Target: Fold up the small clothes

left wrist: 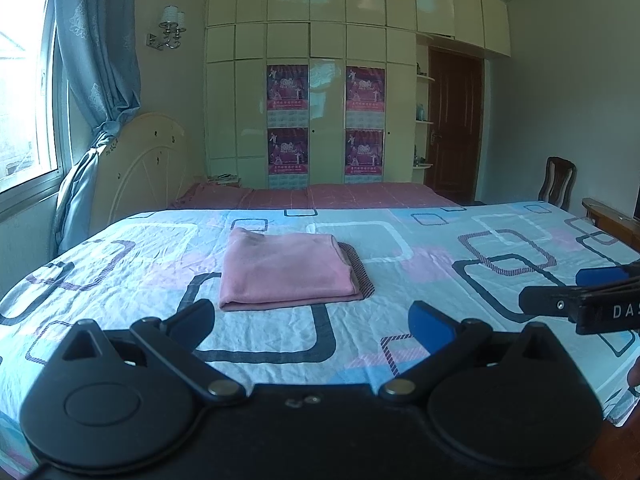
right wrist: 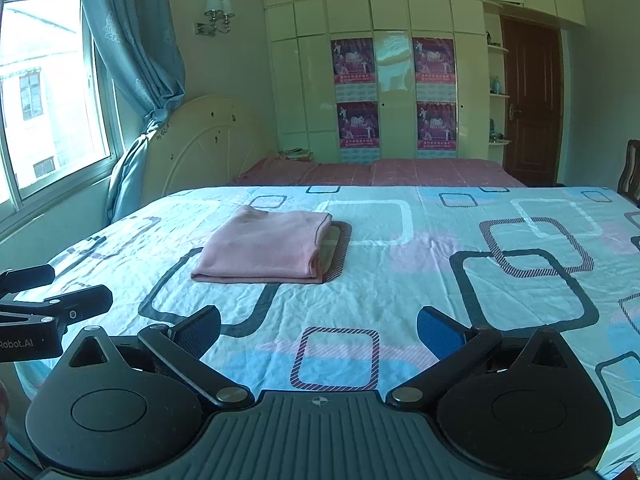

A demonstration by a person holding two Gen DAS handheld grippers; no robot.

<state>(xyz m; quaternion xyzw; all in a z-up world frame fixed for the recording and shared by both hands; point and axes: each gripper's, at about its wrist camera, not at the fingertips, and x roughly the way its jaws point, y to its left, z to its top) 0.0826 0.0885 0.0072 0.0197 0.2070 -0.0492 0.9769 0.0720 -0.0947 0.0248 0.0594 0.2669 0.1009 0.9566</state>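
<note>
A pink garment (left wrist: pixel 286 268) lies folded into a neat rectangle on the patterned bedsheet (left wrist: pixel 440 240). It also shows in the right wrist view (right wrist: pixel 264 246). My left gripper (left wrist: pixel 312 326) is open and empty, held above the sheet just in front of the garment. My right gripper (right wrist: pixel 318 336) is open and empty, in front and a little right of the garment. The right gripper's fingers (left wrist: pixel 560 300) show at the right edge of the left wrist view. The left gripper's fingers (right wrist: pixel 60 304) show at the left edge of the right wrist view.
The bed fills the near space. A second bed with a red cover (left wrist: pixel 320 196) stands behind, before a white wardrobe (left wrist: pixel 312 80). A window and blue curtain (left wrist: pixel 100 80) are at left. A wooden chair (left wrist: pixel 558 182) and a brown door (left wrist: pixel 454 128) are at right.
</note>
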